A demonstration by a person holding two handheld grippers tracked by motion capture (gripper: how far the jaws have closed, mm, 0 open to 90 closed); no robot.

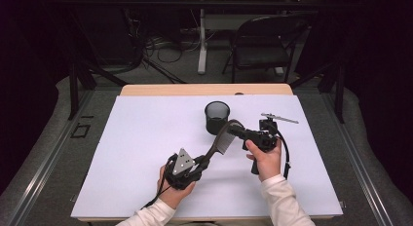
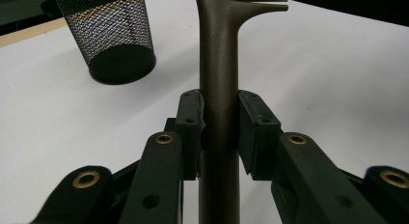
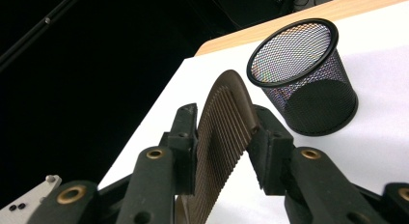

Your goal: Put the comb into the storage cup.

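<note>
Brown comb [image 1: 221, 140] held off the table between both grippers, slanting from lower left up to upper right in the high view, just in front of the black mesh cup [image 1: 216, 117]. Left gripper [image 2: 219, 120] clamped on the comb's handle, pads pressing both sides of the shaft; teeth end visible at the top of the left gripper view. Right gripper [image 3: 224, 132] has its jaws around the toothed head; in the right gripper view both pads look in contact with the comb, one on the teeth face, one on the spine edge. Comb head curves up past the pads toward the cup. Mesh cup [image 3: 304, 77] upright, empty, on the white sheet [image 1: 146, 138] covering the wooden table [image 1: 204, 89], near but apart from the comb. Left hand [image 1: 175, 189] lower centre, right hand [image 1: 265, 160] to its right, white sleeves at the bottom edge. Folding chair [image 1: 265, 41] and cables on the floor behind the table.
</note>
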